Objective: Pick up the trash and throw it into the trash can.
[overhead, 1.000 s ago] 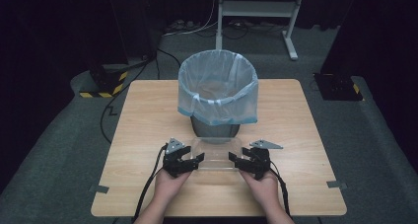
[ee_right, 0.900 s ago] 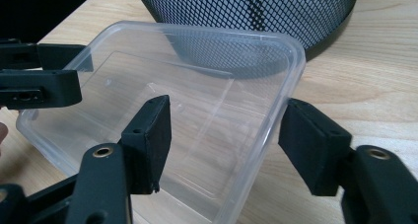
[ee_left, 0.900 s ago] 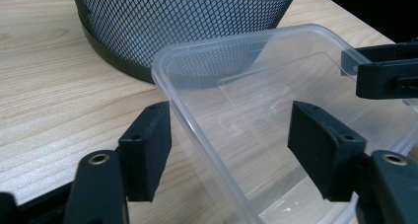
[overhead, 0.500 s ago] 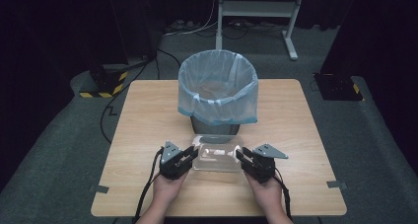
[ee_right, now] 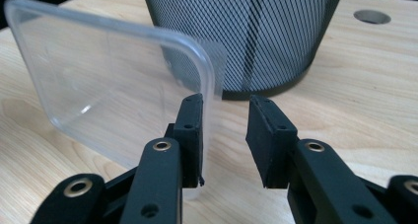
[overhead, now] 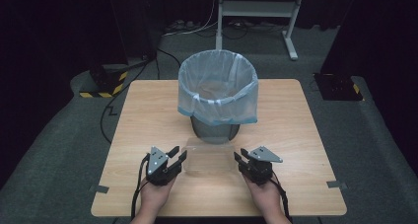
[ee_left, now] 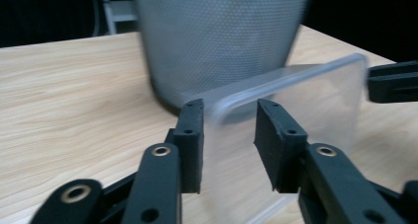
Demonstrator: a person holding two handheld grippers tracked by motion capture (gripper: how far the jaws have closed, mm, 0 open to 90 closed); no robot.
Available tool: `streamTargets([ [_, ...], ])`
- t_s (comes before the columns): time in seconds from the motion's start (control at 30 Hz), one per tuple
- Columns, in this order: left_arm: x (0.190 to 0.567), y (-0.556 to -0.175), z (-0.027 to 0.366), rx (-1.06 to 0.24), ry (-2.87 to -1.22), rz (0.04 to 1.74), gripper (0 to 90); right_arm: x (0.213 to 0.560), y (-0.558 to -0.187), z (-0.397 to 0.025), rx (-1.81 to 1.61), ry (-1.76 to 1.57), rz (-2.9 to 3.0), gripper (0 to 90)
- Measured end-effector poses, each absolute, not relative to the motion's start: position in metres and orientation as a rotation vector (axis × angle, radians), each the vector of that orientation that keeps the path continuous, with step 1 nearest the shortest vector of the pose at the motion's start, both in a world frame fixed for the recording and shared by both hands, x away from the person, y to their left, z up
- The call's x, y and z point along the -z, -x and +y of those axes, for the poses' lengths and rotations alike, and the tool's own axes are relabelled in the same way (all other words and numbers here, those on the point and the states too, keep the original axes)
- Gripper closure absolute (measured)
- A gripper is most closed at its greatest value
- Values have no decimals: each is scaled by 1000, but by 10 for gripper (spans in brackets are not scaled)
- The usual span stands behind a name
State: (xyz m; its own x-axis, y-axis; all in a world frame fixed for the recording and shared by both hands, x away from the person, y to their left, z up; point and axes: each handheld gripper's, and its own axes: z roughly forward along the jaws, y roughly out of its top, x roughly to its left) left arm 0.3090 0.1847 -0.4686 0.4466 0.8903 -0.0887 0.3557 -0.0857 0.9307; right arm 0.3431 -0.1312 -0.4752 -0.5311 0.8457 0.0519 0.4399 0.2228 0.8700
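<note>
lid [overhead: 209,157] of clear plastic stands between left gripper [ee_left: 229,145] and right gripper [ee_right: 224,140], both with jaws apart, unclamped; next likely closing on its edges before the mesh bin [overhead: 217,93].

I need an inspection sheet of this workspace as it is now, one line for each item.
Surface: wooden table, bare wood, grey tape at its edge.
Job's things: black mesh bin lined with a pale blue bag, upright mid-table; clear plastic lid in front of it, between the tools.
Clutter: nothing seen.
Grippers: left tool open, lid edge between its jaws, not clamped; right tool open, lid beside one jaw, gap empty.
Cables: one cable trails from the left tool, another from the right; a floor cable runs left of the table.
Surroundings: grey carpet, metal stand behind, striped box at left.
</note>
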Motion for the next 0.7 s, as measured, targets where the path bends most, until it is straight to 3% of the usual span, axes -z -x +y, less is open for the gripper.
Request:
streamTargets([
  [0.13,482,-314,186,-603,-1690,1123,517,477,-346,-126,-1260,-1189,2084,618],
  [0.3,496,-328,180,-489,-1739,1136,497,485,-349,-118,-1250,-1201,2141,605],
  [0.37,498,-328,173,-494,-1762,1116,633,488,-351,-115,-1262,-1188,2161,677],
  [0.4,498,-328,173,-494,-1762,1116,653,488,-350,-114,-1253,-1179,2151,683],
  [0.7,473,-313,164,-568,-1624,1054,701,462,-335,-127,-1335,-1135,2057,709],
])
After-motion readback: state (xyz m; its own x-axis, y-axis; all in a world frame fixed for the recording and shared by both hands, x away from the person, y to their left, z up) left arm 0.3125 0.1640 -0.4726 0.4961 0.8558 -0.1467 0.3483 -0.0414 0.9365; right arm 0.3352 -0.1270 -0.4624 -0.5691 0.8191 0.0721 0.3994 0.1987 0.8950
